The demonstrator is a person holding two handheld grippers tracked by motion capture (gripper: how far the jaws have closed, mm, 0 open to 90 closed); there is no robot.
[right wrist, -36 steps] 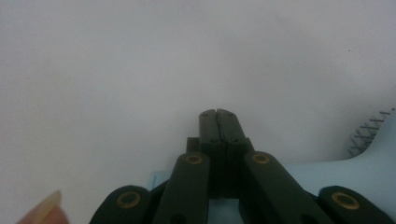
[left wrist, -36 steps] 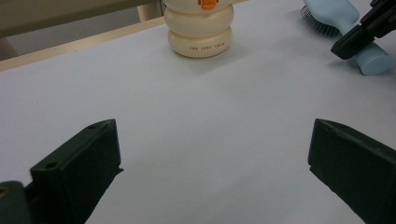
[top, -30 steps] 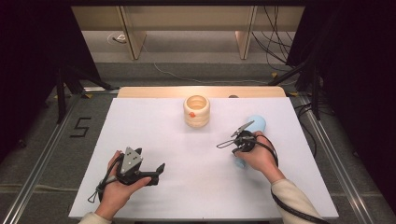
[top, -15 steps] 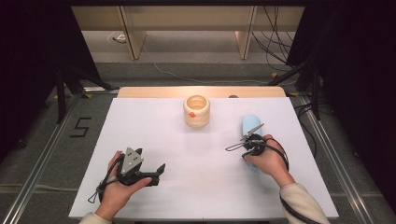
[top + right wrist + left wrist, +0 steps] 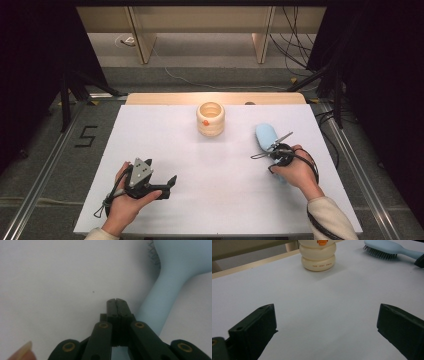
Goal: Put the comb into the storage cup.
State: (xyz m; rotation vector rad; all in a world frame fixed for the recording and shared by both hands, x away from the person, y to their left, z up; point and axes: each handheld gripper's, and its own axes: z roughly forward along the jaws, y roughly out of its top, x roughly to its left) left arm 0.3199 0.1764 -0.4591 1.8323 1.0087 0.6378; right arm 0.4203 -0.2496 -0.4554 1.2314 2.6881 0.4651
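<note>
At desk right, right claw (image 5: 116, 300) pressed together, empty, just beside light-blue hairbrush (image 5: 175, 270) handle. In left gripper view, left claw (image 5: 324, 325) spread wide, bristles facing down, cream jar (image 5: 318, 255) beyond.

White table (image 5: 220, 200), cream ringed holder (image 5: 210, 119) at the far middle. Right gripper (image 5: 274, 150) sits over the blue hairbrush (image 5: 265, 135); left gripper (image 5: 167, 182) rests near the front-left, well apart.
</note>
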